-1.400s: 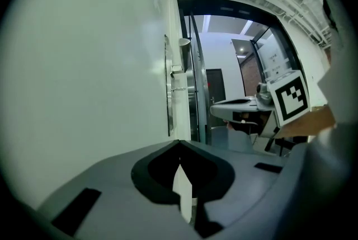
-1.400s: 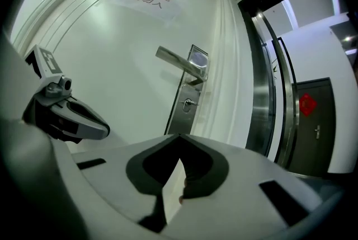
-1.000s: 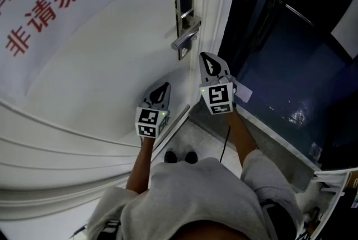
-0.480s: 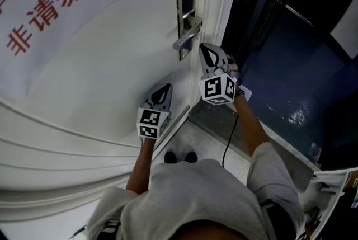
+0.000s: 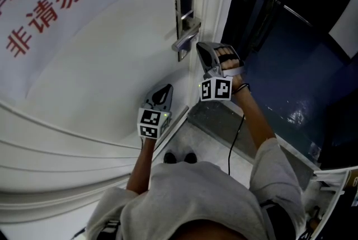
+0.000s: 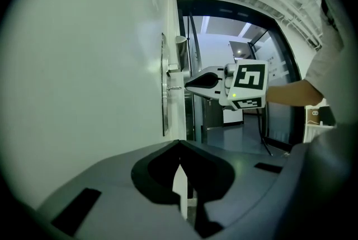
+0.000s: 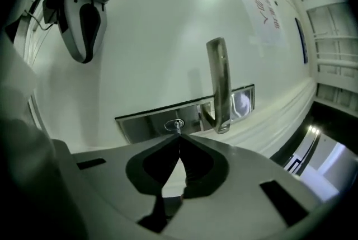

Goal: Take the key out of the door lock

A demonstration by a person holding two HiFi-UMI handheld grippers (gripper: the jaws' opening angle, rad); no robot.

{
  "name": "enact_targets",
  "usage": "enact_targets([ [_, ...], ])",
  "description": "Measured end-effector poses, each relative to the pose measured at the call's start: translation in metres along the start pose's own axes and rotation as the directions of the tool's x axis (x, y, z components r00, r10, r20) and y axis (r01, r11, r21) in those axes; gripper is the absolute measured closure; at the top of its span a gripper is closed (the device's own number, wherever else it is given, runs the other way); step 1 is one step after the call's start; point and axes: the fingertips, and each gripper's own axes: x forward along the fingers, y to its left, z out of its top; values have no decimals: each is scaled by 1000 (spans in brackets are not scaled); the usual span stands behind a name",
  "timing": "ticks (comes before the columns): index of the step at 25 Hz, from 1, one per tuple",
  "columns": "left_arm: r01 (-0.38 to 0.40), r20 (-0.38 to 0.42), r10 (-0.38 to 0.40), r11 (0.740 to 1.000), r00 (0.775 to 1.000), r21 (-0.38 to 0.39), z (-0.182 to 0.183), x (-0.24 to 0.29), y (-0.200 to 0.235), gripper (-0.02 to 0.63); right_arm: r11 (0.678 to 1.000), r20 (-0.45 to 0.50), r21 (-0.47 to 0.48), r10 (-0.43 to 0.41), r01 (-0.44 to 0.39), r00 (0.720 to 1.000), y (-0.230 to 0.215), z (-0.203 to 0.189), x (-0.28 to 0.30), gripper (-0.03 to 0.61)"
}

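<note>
Key [image 7: 178, 126] position: seated in cylinder of steel lock plate [image 7: 146, 125], just beside lever handle [image 7: 219, 83] on white door [image 5: 112, 71]. Right gripper [image 7: 179, 138]: jaws closed together, tips pinching outer end of key; gripped from behind by hand [image 5: 226, 59], pointed straight at lock plate. Left gripper [image 6: 180, 146]: jaws drawn in to a thin slit, empty; hangs lower down beside door, well apart from lock. Red-lettered notice [image 5: 50, 4] fixed to door, upper left

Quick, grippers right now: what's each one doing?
Left gripper: shut, holding nothing.
Right gripper: shut on the key in the door lock.
</note>
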Motion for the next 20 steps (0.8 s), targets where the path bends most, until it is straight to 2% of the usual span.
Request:
enact_targets([
  [3, -1, 1, 1, 1000, 1000, 1, 0, 0, 0, 595, 998, 5, -58, 14, -14, 1000, 4, 1, 2, 554],
  [7, -1, 0, 1, 1000, 1000, 3, 1, 0, 1, 595, 996, -9, -77, 44, -45, 999, 10, -3, 7, 457],
  [8, 0, 0, 0, 1000, 1000, 3, 1, 1, 1, 595, 996, -10, -84, 41, -41, 999, 10, -4, 9, 449],
  [14, 4, -2, -4, 1000, 1000, 0, 0, 1, 0, 595, 993, -1, -118, -1, 1, 1000, 8, -3, 20, 453],
  [20, -3, -4, 3, 1000, 1000, -2, -1, 1, 3, 595, 991, 10, -135, -20, 22, 1000, 6, 1, 32, 487],
])
